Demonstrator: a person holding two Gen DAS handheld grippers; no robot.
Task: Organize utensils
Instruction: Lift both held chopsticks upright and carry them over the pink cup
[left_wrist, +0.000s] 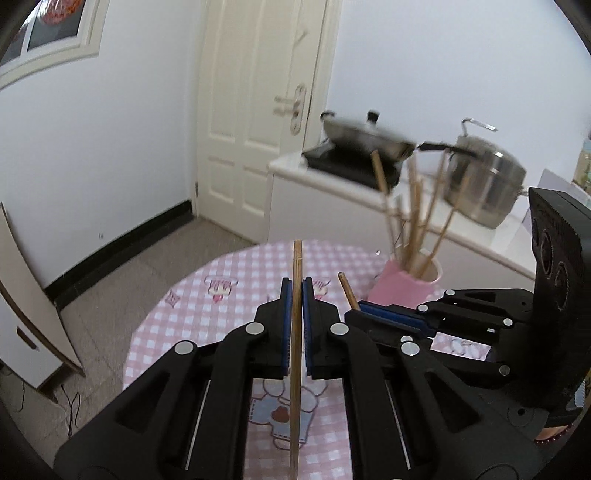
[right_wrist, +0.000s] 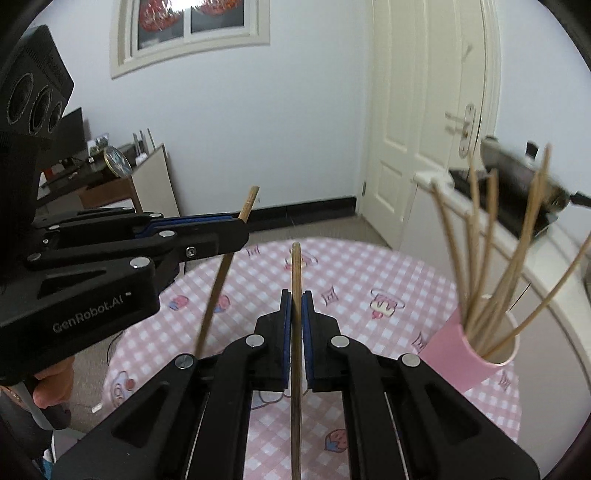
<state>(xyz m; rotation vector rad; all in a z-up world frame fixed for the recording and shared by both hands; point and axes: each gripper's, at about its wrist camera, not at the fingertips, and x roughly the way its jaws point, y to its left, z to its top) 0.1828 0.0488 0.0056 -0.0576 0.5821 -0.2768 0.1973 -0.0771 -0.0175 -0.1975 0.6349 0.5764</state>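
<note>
Left gripper (left_wrist: 296, 291): jaws closed tight on a single wooden chopstick (left_wrist: 295, 332), the blue pads (left_wrist: 285, 325) pressing it from both sides. The stick runs straight along the fingers, its tip poking out past them, above the table.

Right gripper (right_wrist: 296, 302): same state, jaws clamped on a second chopstick (right_wrist: 295, 332), held lengthwise between its blue pads, tip protruding forward.

Each gripper shows in the other's view. From the left wrist, the right gripper sits to the right side, its chopstick end sticking up from the pads. From the right wrist, the left gripper comes in from the left, its chopstick slanting down below the pads; part of a hand (right_wrist: 51, 384) grips the handle underneath.

Both tools are above a round table with a pink-and-white checked cloth (right_wrist: 369, 266) printed with cartoon figures.

Pink cylindrical holder (right_wrist: 469, 354) stands on the cloth to the right of both grippers, several more chopsticks (right_wrist: 480, 258) fanned out of its mouth.

Beyond: white counter (left_wrist: 295, 192) with a lidded pan (left_wrist: 365, 138) and a steel pot (left_wrist: 484, 177), blurred. White door (left_wrist: 258, 110) behind.
</note>
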